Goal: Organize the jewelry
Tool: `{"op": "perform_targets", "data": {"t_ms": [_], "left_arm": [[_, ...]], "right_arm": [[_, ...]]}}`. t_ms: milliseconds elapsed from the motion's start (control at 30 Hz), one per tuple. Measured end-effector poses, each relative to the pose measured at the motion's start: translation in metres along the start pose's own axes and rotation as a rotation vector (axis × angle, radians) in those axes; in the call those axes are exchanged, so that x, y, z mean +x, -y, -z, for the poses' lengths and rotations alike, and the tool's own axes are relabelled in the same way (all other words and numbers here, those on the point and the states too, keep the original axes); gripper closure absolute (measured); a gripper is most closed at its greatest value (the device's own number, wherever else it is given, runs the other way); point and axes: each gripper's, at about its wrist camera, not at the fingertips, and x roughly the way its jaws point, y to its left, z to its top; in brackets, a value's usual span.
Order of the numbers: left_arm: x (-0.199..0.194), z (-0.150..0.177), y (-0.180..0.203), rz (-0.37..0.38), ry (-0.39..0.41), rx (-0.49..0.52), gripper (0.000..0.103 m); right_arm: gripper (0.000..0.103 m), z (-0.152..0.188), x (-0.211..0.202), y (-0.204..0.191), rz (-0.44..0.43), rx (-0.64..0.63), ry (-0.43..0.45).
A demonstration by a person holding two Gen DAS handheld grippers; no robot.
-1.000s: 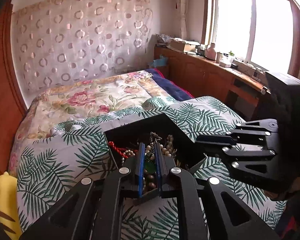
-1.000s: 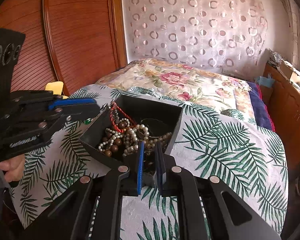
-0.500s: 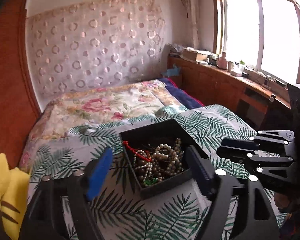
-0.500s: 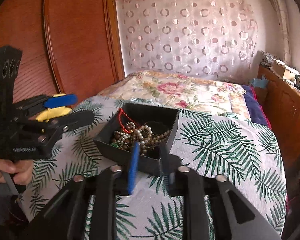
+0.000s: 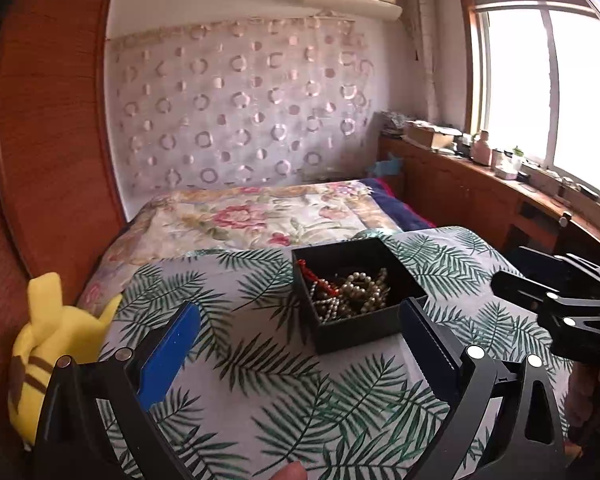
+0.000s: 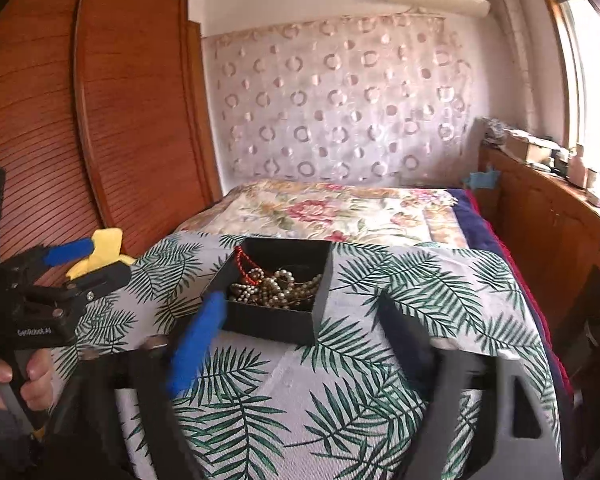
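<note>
A black open box [image 5: 360, 326] sits on the palm-leaf cloth; it also shows in the right wrist view [image 6: 276, 322]. It holds a tangle of pearl necklaces [image 5: 356, 292] and a red bead string [image 5: 318, 280]; the pearl necklaces [image 6: 276, 288] also show in the right wrist view. My left gripper [image 5: 300, 340] is wide open and empty, drawn back from the box. My right gripper [image 6: 300, 328] is wide open and empty, its blurred jaws on either side of the box's near wall.
A yellow plush toy [image 5: 56, 344] lies at the cloth's left edge. A floral quilt [image 5: 260, 216] covers the bed behind. A wooden wardrobe [image 6: 100, 120] stands left, a wooden counter [image 5: 480, 184] with clutter runs under the window at right.
Both grippers opened from shut to wide open and pulled back and up from the box. The jewelry stays in the box.
</note>
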Motion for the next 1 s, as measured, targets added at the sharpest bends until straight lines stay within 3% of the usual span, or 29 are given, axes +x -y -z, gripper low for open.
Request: {"op": "perform_targets", "data": {"t_ms": [100, 333, 1000], "left_arm": [[-0.004, 0.006, 0.000, 0.000, -0.007, -0.008, 0.008], [-0.010, 0.013, -0.007, -0.013, -0.006, -0.035, 0.008], [-0.013, 0.014, -0.009, -0.021, -0.001, -0.036, 0.008]], "right_arm": [[0.002, 0.002, -0.005, 0.000, 0.031, -0.003, 0.023], [0.002, 0.008, -0.006, 0.003, 0.080, 0.019, 0.028], [0.002, 0.013, -0.006, 0.004, 0.087, 0.023, 0.038]]}}
